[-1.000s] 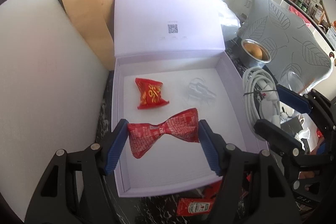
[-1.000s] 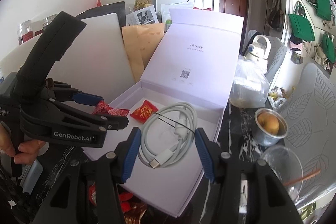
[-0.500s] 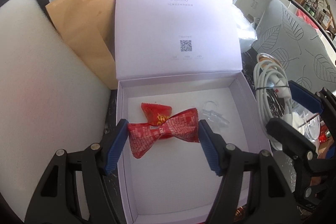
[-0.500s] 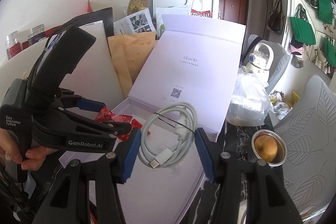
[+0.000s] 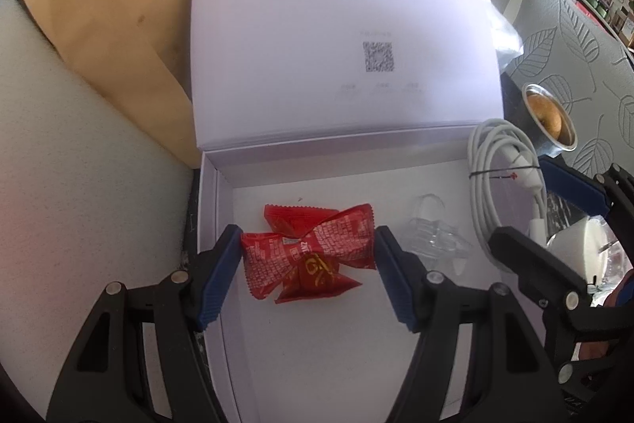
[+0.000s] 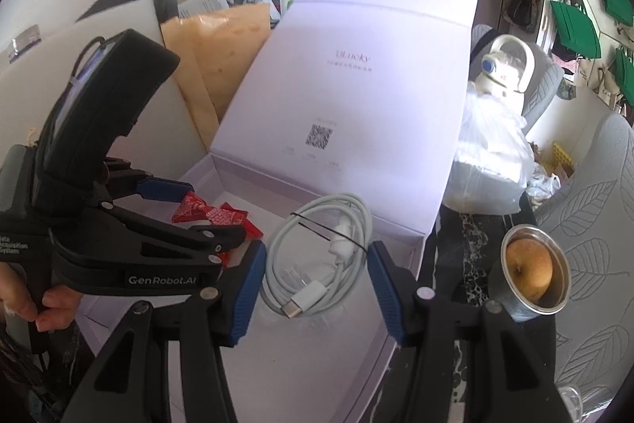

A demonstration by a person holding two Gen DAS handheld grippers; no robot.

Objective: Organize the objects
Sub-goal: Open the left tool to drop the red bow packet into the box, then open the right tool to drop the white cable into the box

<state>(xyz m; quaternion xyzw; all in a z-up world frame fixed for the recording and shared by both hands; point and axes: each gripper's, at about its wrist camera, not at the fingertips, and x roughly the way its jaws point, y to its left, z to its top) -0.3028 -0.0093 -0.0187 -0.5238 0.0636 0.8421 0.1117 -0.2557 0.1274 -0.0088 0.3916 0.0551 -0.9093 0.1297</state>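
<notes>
Your left gripper clamps a crinkly red twist-wrapped candy end to end, long axis left-right across the frame, over a second red candy lying in the open white box. Your right gripper pinches a coiled white cable, its USB plug pointing lower left, above the box's right side. Only the left view shows the clear plastic piece; the right view shows the steel cup holding a fruit.

The left gripper is squeezed tight on something. The right gripper is squeezed tight too, close beside it.
</notes>
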